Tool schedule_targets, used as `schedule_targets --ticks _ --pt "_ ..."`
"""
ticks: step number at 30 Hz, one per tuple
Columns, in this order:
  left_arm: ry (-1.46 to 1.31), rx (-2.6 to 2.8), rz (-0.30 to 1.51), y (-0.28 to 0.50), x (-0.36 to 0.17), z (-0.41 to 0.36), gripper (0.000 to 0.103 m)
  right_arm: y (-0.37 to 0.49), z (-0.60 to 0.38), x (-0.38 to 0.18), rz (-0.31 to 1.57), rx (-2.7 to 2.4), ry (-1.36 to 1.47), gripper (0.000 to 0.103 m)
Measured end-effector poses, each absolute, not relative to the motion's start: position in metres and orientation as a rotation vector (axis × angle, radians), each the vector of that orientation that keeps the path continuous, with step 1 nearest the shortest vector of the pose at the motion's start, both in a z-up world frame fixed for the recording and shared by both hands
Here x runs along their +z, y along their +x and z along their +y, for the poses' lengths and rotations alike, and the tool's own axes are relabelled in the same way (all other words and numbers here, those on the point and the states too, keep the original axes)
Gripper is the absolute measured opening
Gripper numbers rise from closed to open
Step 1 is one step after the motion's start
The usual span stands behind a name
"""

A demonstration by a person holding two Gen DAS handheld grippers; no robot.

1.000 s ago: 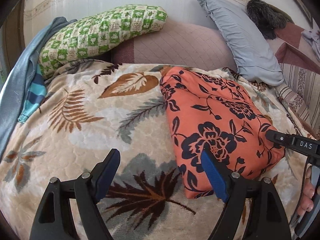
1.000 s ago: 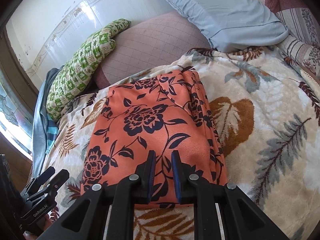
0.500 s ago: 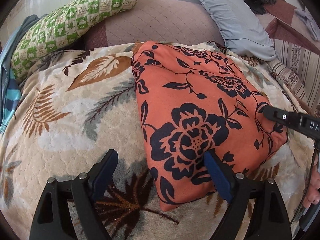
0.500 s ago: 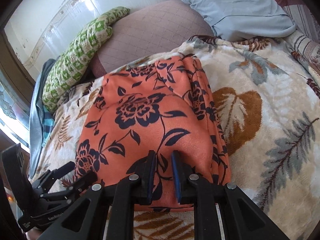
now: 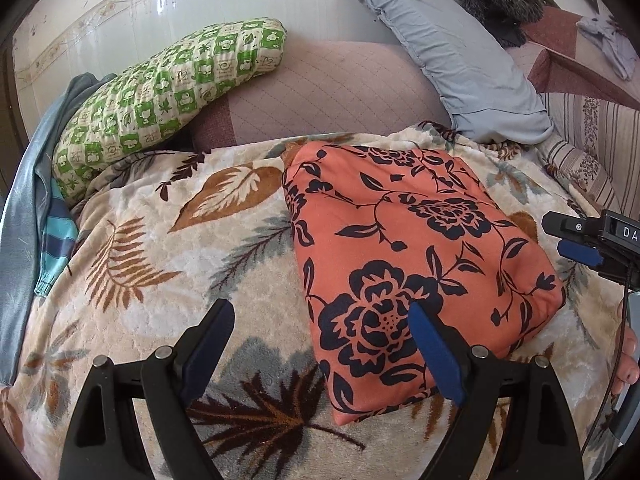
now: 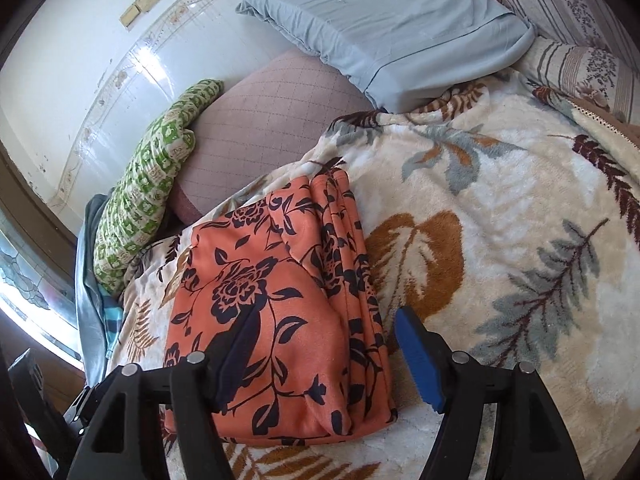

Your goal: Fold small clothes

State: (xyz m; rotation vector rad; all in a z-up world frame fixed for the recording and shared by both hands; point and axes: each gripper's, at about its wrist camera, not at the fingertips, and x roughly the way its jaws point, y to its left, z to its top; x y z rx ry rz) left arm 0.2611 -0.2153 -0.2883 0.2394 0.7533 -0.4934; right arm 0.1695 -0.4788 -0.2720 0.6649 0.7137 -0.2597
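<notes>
Inspector: Bedding first: the leaf-print blanket (image 5: pixel 132 280) covers the bed, and the folded orange floral garment (image 5: pixel 404 264) lies on it toward the near edge, a neat rectangle with stacked layers along one side.

Clerk: And the claws?

Inspector: Left gripper (image 5: pixel 320 344) stands released, spread wide above the garment's near corner, gripping nothing. Right gripper (image 6: pixel 324 344) has its jaws opening; the garment's layered edge lies between them, but the pads do not press on it.

Clerk: Handling?

Inspector: I judge it light, soft and limp, with a slightly slick weave. Layers could slide apart if lifted by one ply. Best hold is across the full thickness at the folded near edge.

Clerk: Obstructions?

Inspector: Green checked pillow (image 5: pixel 160 92) and grey pillow (image 6: pixel 384 28) sit at the far edge, well apart. Blue clothing (image 5: pixel 44 216) lies at the left edge. Nothing blocks access.
</notes>
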Motion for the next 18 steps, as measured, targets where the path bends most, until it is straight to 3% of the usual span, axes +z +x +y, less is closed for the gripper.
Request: schedule_targets --ticks 18 --pt "0.206 -0.444 0.741 0.272 -0.278 -0.198 0.089 0.174 -0.480 -0.281 0.749 -0.219 0.700 0.074"
